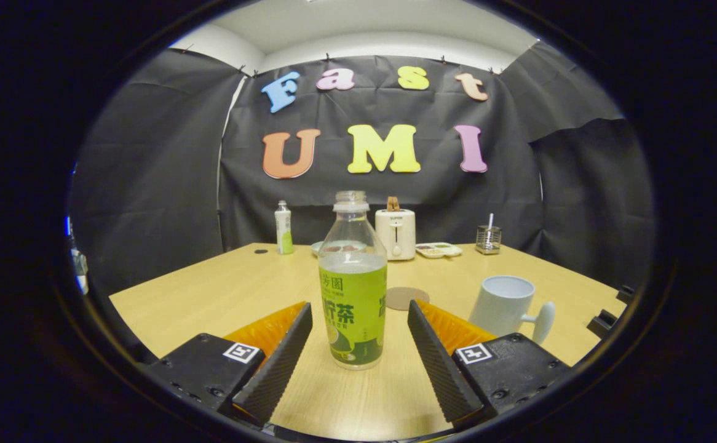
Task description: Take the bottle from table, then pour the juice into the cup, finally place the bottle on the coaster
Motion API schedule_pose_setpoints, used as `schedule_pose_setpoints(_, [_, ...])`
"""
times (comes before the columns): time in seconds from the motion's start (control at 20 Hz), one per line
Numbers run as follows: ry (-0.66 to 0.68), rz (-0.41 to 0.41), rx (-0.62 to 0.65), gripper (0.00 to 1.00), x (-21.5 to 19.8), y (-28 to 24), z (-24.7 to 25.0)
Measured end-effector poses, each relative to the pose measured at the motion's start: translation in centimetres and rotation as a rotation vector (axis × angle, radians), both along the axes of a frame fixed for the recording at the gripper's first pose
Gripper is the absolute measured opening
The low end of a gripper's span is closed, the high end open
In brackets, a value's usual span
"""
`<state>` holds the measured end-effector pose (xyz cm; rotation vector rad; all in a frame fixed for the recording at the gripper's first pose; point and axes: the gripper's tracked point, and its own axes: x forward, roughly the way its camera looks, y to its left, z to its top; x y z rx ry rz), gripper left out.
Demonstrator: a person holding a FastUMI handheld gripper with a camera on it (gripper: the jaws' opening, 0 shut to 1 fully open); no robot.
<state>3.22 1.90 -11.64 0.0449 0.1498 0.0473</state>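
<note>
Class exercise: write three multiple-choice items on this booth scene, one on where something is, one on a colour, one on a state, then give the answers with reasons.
1. Where is the juice bottle?
A. between the gripper fingers
B. behind the toaster
C. inside the mug

2. What colour is the mug?
A. red
B. white
C. black

3. What is the gripper's state?
A. shut on the bottle
B. shut on nothing
C. open

Answers: 1 A, the fingers flank the bottle. 2 B, the mug beside the coaster is white. 3 C, gaps show on both sides of the bottle.

My camera rides low on my gripper (358,320), facing across the table (211,289) toward the booth's back wall, the bottle (352,283) close ahead.
</note>
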Motion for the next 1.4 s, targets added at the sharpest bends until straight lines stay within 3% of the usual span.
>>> schedule_pose_setpoints(0.5, [0.163, -0.051, -0.036, 0.99, 3.0, -0.2, -3.3])
schedule_pose_setpoints(0.95, [0.241, -0.042, -0.032, 0.92, 3.5, 0.3, -3.7])
schedule_pose_setpoints(1.2, [0.251, -0.047, -0.031, 0.83, 3.3, 0.2, -3.4])
schedule_pose_setpoints(1.4, [0.238, -0.039, 0.021, 0.8, 3.5, 0.8, -2.9])
